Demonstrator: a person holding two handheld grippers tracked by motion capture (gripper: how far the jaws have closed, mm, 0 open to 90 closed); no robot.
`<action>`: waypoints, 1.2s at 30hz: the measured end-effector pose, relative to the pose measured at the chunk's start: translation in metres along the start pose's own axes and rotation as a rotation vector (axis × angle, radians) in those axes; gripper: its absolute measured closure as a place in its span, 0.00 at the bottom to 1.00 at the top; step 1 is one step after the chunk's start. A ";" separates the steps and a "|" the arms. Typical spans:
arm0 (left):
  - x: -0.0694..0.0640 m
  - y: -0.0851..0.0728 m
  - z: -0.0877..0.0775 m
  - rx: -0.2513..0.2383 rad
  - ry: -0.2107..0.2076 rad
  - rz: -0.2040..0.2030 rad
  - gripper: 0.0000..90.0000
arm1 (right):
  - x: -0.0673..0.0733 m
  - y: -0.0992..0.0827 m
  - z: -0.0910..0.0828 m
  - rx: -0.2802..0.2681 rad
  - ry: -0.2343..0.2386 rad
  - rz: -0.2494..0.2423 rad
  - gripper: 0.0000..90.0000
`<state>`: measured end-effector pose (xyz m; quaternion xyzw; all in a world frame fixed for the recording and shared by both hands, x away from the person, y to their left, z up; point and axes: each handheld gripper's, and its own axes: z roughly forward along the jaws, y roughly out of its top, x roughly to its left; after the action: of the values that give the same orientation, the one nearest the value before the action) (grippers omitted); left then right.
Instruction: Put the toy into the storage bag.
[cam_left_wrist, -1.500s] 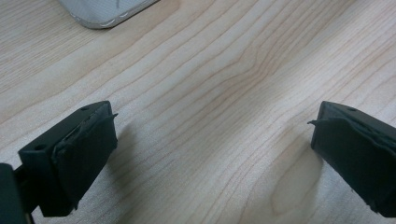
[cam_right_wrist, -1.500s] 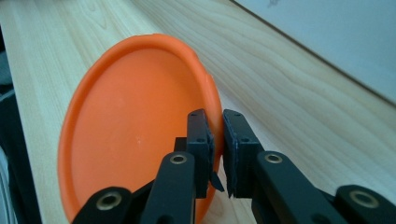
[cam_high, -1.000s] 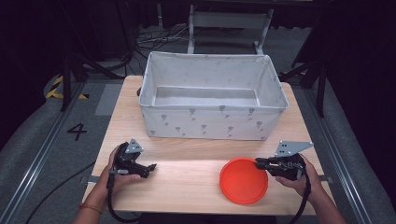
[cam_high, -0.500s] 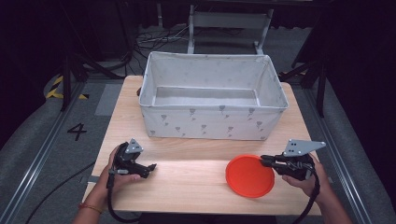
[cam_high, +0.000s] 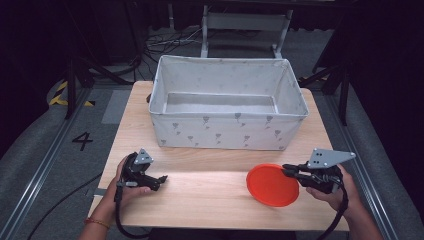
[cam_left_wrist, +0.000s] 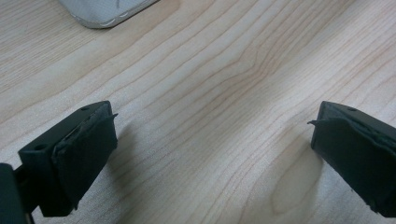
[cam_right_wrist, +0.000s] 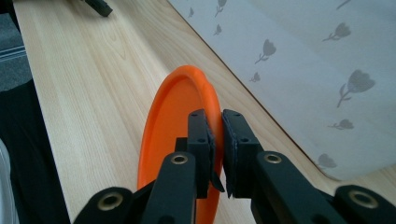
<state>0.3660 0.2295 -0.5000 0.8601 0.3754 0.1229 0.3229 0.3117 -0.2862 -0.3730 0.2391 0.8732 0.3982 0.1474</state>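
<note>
An orange plate (cam_high: 271, 184) hangs tilted just above the wooden table (cam_high: 210, 195) at the front right. My right gripper (cam_high: 290, 172) is shut on the plate's right rim. In the right gripper view the two black jaws pinch the plate's edge (cam_right_wrist: 211, 100), with the plate (cam_right_wrist: 173, 121) seen nearly edge-on. My left gripper (cam_high: 161, 179) rests at the front left of the table, held in a hand. In the left gripper view its fingers (cam_left_wrist: 79, 154) stand wide apart over bare wood, with nothing between them.
A large white fabric bin (cam_high: 227, 131) with a grey flower print stands open across the back half of the table. Its near wall (cam_right_wrist: 299, 65) lies close beside the plate. Dark floor and cables surround the table.
The right gripper has carried the plate to the right and lifted it, tilting it off the table. The left gripper has stayed put.
</note>
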 end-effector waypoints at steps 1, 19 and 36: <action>0.000 0.000 0.000 0.000 0.001 0.001 0.01 | 0.000 0.002 -0.001 0.001 -0.002 0.002 0.92; 0.000 0.000 0.000 0.000 -0.003 0.004 0.01 | 0.004 0.056 -0.017 0.019 -0.024 -0.115 0.92; 0.000 0.000 0.000 0.001 -0.002 0.005 0.01 | -0.003 0.090 -0.044 -0.022 -0.032 -0.149 0.92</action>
<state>0.3664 0.2298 -0.4999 0.8612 0.3730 0.1226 0.3227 0.3217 -0.2640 -0.2758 0.1784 0.8816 0.3920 0.1933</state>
